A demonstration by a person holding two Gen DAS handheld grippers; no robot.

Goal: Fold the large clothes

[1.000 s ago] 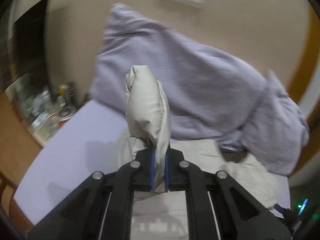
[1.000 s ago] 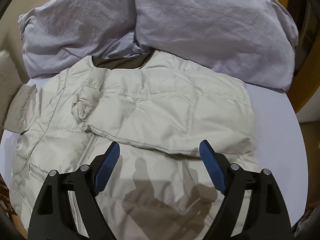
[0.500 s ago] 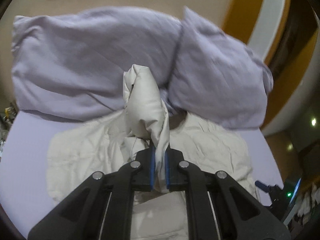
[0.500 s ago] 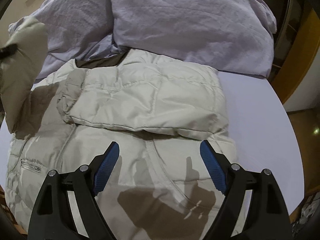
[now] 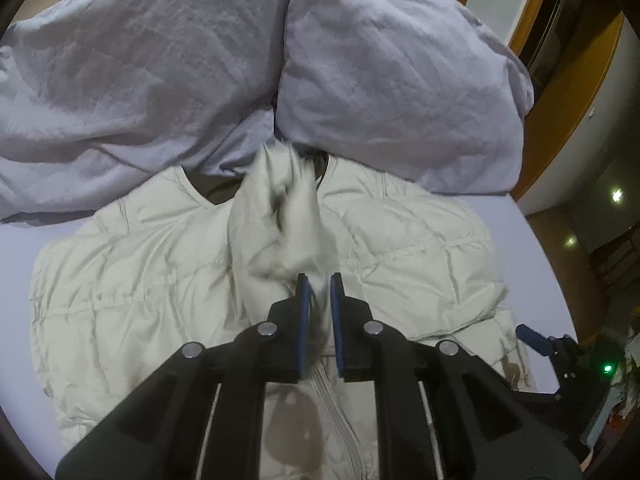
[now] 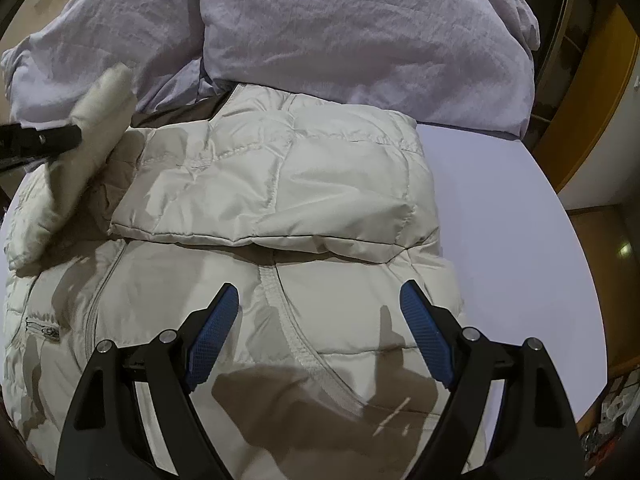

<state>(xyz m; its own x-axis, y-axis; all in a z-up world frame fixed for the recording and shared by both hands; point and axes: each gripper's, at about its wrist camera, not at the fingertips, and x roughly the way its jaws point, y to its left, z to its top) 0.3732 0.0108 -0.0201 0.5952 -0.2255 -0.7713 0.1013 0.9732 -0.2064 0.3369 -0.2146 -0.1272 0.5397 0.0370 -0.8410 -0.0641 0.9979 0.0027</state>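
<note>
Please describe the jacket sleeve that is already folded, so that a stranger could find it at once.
On the lilac bed, below the pillows, lies a cream quilted jacket. The folded sleeve lies flat across its chest, unlike the other sleeve, which hangs bunched at the left gripper.

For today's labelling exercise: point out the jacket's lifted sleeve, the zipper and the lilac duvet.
lifted sleeve (image 5: pixel 276 232): left wrist view, its bunched middle.
zipper (image 5: pixel 340 408): left wrist view, its teeth.
lilac duvet (image 6: pixel 360 32): right wrist view, its top.

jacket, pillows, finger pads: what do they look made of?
Jacket: thin, smooth synthetic shell, slight sheen, stitched into puffy quilted panels; probably down or fibre filled.
Pillows: matte lilac woven cloth, finely creased; likely cotton.
Pads on the right gripper's fingers: blue with a fine grid texture; look rubbery.
</note>
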